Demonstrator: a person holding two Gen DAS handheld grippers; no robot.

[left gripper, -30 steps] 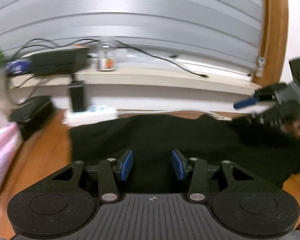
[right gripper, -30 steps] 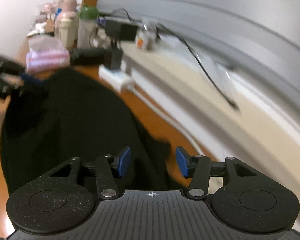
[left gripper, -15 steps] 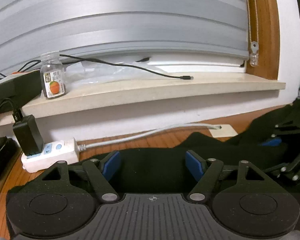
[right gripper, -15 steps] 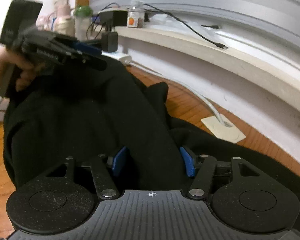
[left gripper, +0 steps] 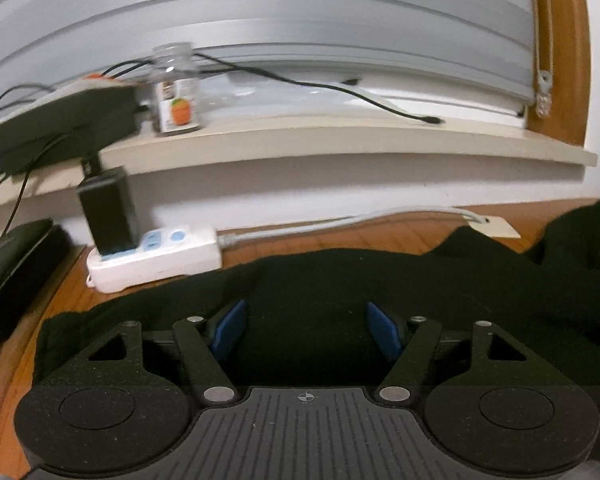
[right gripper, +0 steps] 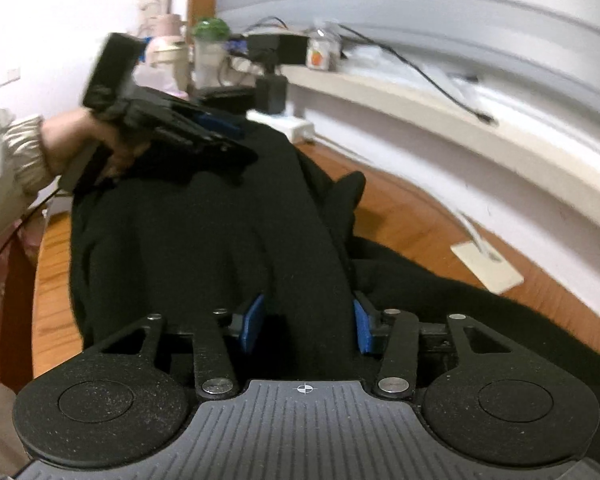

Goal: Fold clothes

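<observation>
Black garment point(left gripper: 340, 280) lies bunched on the wooden table point(left gripper: 28, 304), spread across most of it, with a raised ridge of cloth point(right gripper: 300, 240) running toward my right gripper point(right gripper: 306, 322).

My right jaws are partly open, with that ridge of fabric lying between the blue pads point(right gripper: 252, 322); cloth fills the gap, but I can't tell if the pads actually pinch it.

My left gripper point(left gripper: 306, 330) sits over the near edge of the garment, jaws wide open, blue pads point(left gripper: 230, 326) apart with black cloth below and between them, nothing gripped. From the right wrist view the left gripper point(right gripper: 216, 128) shows tilted down onto the far end of the garment, held by my hand point(right gripper: 96, 140) with a light ruffled cuff.

Past the garment: white power strip point(left gripper: 156, 256) on the table with a black adapter point(left gripper: 108, 208) plugged in, white cable running right to a small tan plate point(left gripper: 496, 227). Above, a pale shelf point(left gripper: 340, 144) carries a clear jar with orange label point(left gripper: 176, 92), a black box point(left gripper: 64, 124) and a loose black cord point(left gripper: 340, 88). Grey slatted blind point(left gripper: 260, 20) behind.
</observation>
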